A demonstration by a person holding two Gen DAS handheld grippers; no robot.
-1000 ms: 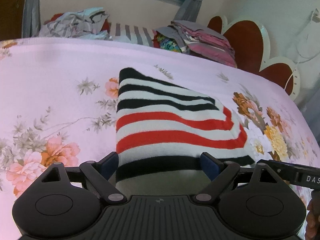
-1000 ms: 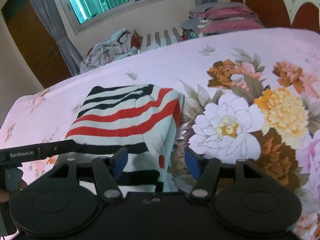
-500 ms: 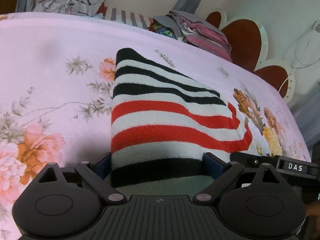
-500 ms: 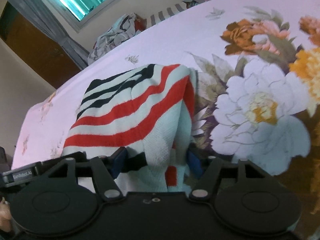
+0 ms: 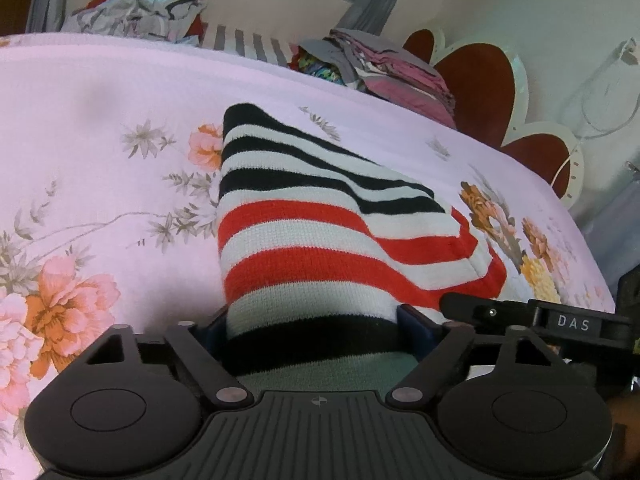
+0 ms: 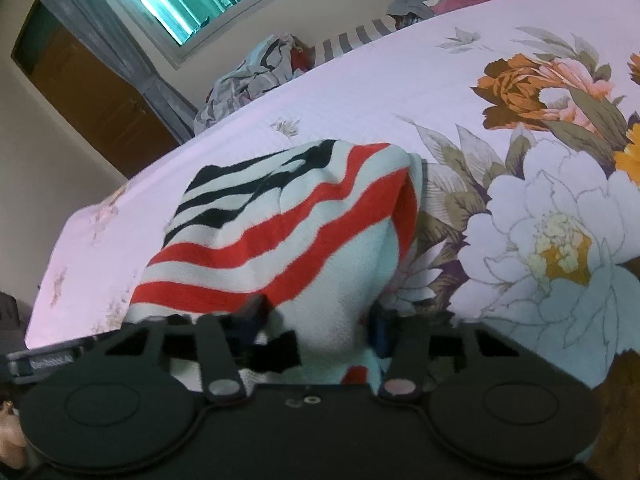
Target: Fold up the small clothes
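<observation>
Two grippers grip one striped sweater [image 5: 320, 236] on the flowered bed [image 5: 100, 128]: the left gripper [image 5: 316, 330] jaws hold its near black-striped edge, the right gripper [image 6: 316, 320] jaws pinch its near right corner, lifted off the sheet.

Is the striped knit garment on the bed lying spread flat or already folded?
Folded, at least partly: the red, black and white striped knit garment shows a doubled layer along its right edge.

Matte black left gripper [image 5: 316, 330] and right gripper [image 6: 316, 320], blue pads, silver pivot screws
</observation>
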